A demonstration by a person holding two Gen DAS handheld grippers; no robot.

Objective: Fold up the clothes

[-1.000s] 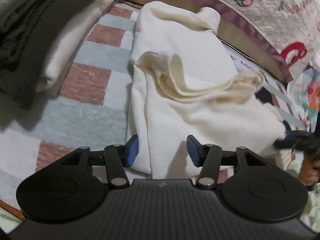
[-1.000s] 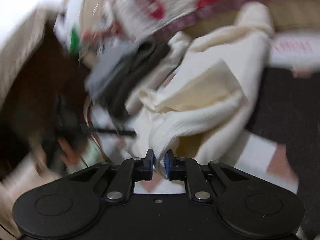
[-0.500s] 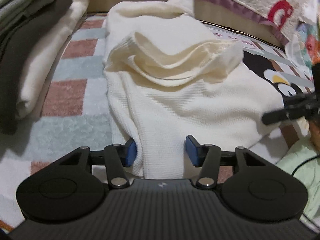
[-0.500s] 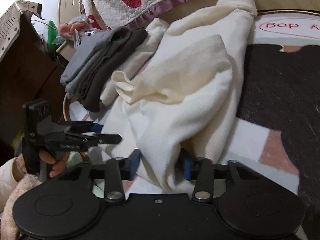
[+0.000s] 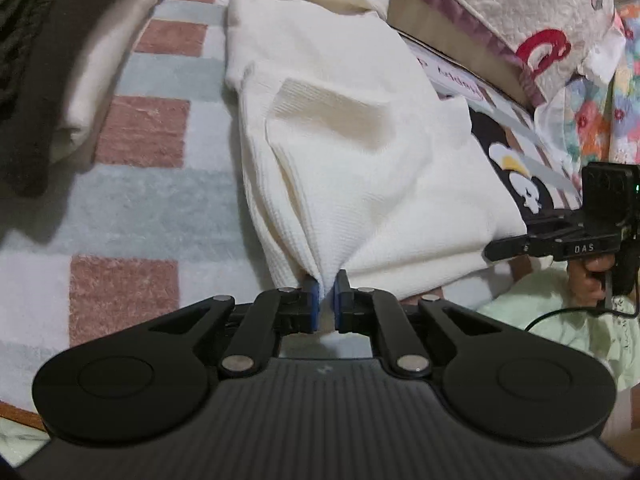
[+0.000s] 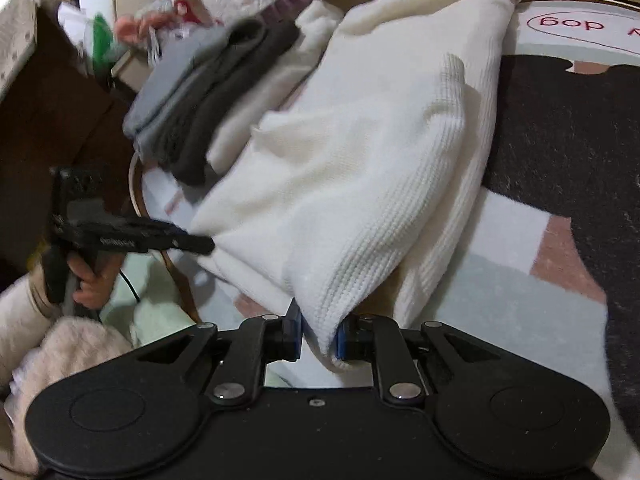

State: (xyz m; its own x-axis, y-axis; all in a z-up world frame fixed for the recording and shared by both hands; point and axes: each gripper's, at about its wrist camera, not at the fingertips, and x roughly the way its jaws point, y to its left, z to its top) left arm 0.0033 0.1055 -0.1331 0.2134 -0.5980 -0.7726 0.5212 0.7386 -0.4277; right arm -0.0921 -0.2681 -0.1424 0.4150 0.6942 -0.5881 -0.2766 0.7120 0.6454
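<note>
A cream ribbed knit garment (image 5: 360, 152) lies lengthwise on the checked rug (image 5: 140, 216), pulled taut towards me. My left gripper (image 5: 325, 304) is shut on its near hem, which bunches into pleats between the blue pads. In the right wrist view my right gripper (image 6: 318, 336) is shut on a thick fold at the garment's (image 6: 360, 168) other near corner. My right gripper (image 5: 516, 249) also shows at the right edge of the left wrist view, held in a hand. My left gripper (image 6: 200, 245) shows at the left of the right wrist view, its tip at the cloth's edge.
A stack of folded grey, dark and cream clothes (image 5: 52, 80) (image 6: 208, 92) sits left of the garment. A quilt with red motifs (image 5: 520, 12) lies along the back. The rug's black dog pattern (image 6: 560, 140) lies to the right. Brown furniture (image 6: 48, 120) stands far left.
The left jaws closed on the near hem. The right jaws narrowed from wide onto the corner fold. The garment's rumpled upper flap has been drawn flat and taut.
</note>
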